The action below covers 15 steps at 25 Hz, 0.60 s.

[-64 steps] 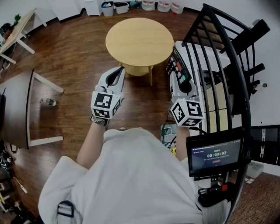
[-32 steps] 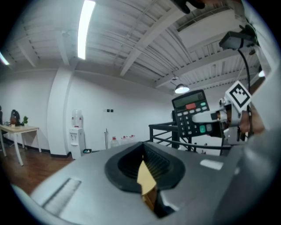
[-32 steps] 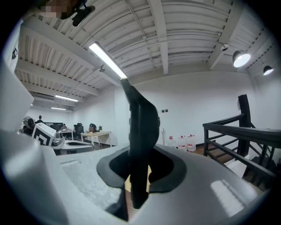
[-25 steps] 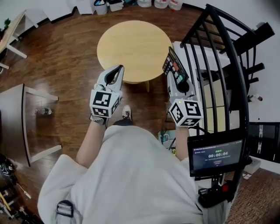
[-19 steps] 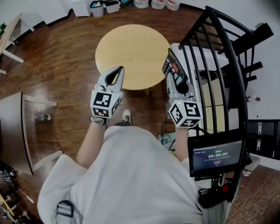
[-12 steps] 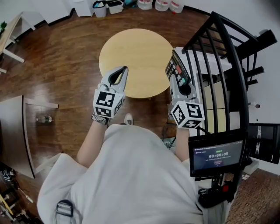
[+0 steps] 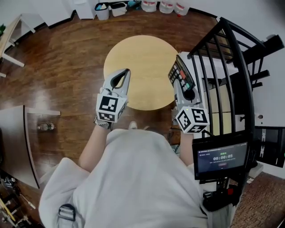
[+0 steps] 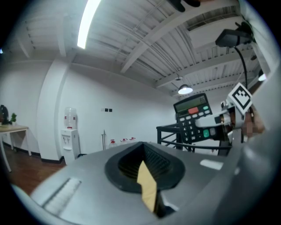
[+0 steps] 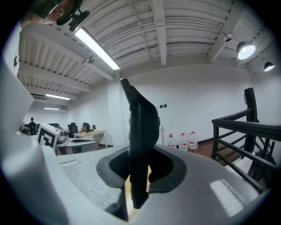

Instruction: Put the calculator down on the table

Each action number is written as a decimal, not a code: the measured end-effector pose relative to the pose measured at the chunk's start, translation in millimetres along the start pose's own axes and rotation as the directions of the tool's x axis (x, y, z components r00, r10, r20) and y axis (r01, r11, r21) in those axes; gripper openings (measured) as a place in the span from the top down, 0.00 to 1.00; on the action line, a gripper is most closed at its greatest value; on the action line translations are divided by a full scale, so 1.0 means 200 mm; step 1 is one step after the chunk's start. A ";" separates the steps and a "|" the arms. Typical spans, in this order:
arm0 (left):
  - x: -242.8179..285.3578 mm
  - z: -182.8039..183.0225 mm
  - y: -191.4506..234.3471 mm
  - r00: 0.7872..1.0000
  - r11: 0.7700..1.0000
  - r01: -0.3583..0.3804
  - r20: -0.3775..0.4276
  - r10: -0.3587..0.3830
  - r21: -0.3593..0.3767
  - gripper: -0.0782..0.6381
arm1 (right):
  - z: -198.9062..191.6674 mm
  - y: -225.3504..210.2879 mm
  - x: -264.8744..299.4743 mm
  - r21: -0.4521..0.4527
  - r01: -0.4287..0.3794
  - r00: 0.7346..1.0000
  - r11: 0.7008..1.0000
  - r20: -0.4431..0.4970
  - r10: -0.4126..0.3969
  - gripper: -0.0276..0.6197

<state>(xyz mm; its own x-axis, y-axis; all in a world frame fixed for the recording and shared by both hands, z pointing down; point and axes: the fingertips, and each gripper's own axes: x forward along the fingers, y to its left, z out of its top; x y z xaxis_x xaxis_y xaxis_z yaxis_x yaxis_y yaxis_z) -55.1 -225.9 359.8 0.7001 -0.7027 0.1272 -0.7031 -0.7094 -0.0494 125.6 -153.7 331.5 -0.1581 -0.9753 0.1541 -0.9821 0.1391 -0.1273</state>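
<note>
The person stands at the near side of a round wooden bench (image 7: 142, 58) and holds both tools out level over its near edge. The right gripper (image 7: 181, 89) has its 2 jaws clamped on the calculator (image 7: 179, 71). In the right gripper view the calculator (image 9: 140, 132) stands edge-on as a dark slab. Its lower end is pinched in the recess between the jaws, and the rest rises well above them toward the ceiling. In the head view it sits at the bench's right rim, just left of the black railing (image 7: 240, 67). It is carried in the air, not lying on the wood. Its keys face left: the left gripper view shows the display and the red, green and black keys of the calculator (image 8: 193, 118), far to the right.

The left gripper (image 7: 124, 73) has its jaws together with nothing between them. Only a thin tan sliver of bench shows through the slot at their tips in its own view. It hangs over the bench's near-left part, well apart from the calculator.

A small screen (image 7: 220, 158) with a timer sits at the near right. Water bottles (image 7: 167, 6) stand on the floor beyond the bench's far side.
</note>
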 end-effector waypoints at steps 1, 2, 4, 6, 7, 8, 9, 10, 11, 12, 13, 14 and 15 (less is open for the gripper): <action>0.01 0.00 0.01 1.000 1.000 0.004 -0.002 -0.004 -0.001 0.88 | 0.00 -0.01 0.01 0.008 0.001 1.000 1.000 -0.002 -0.001 0.84; 0.03 0.01 0.02 1.000 1.000 0.003 -0.006 -0.003 -0.005 0.88 | 0.00 -0.01 0.02 0.014 0.002 1.000 1.000 -0.004 -0.002 0.84; 0.04 0.02 0.05 1.000 1.000 0.005 -0.007 -0.005 -0.023 0.88 | 0.01 -0.01 0.05 0.019 -0.002 1.000 1.000 -0.009 0.002 0.84; 0.05 -0.01 0.04 1.000 0.999 0.020 -0.011 -0.021 -0.034 0.88 | 0.01 -0.02 0.05 0.016 -0.014 1.000 1.000 -0.012 0.014 0.84; 0.06 -0.03 0.03 1.000 0.999 0.024 -0.017 -0.025 -0.033 0.88 | 0.01 -0.03 0.05 0.015 -0.019 1.000 1.000 -0.014 0.020 0.84; 0.08 -0.04 0.03 0.999 0.999 0.022 -0.024 -0.023 -0.032 0.88 | 0.00 -0.04 0.06 0.015 -0.022 1.000 1.000 -0.014 0.022 0.84; 0.09 -0.04 0.03 0.999 0.999 0.015 -0.030 -0.016 -0.033 0.88 | 0.01 -0.06 0.06 0.017 -0.022 1.000 1.000 -0.012 0.023 0.84; 0.11 -0.03 0.04 0.999 0.999 0.007 -0.036 -0.008 -0.036 0.88 | 0.01 -0.08 0.07 0.022 -0.023 1.000 0.999 -0.009 0.023 0.84; 0.13 -0.02 0.04 0.999 0.999 0.001 -0.041 -0.003 -0.038 0.88 | 0.02 -0.09 0.07 0.034 -0.024 1.000 0.999 -0.005 0.024 0.84; 0.14 -0.02 0.03 0.999 0.999 0.003 -0.043 -0.005 -0.040 0.88 | 0.03 -0.10 0.07 0.050 -0.028 1.000 0.998 -0.001 0.028 0.84; 0.15 -0.02 0.01 0.999 0.999 0.013 -0.041 -0.014 -0.045 0.88 | 0.03 -0.10 0.06 0.070 -0.034 0.999 0.997 0.004 0.033 0.84; 0.15 -0.02 -0.01 0.999 0.998 0.027 -0.033 -0.028 -0.055 0.88 | 0.04 -0.10 0.06 0.093 -0.042 0.999 0.995 0.008 0.042 0.84; 0.15 -0.01 -0.02 0.999 0.996 0.044 -0.021 -0.045 -0.073 0.88 | 0.04 -0.10 0.06 0.119 -0.054 0.999 0.991 0.014 0.052 0.84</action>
<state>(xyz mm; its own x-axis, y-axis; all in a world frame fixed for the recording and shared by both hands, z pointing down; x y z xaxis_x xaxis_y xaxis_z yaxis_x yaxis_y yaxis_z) -30.7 -243.7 366.4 0.7284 -0.6685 0.1499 -0.6791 -0.7334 0.0290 144.0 -170.5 327.9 -0.2079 -0.9690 0.1336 -0.9528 0.1698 -0.2515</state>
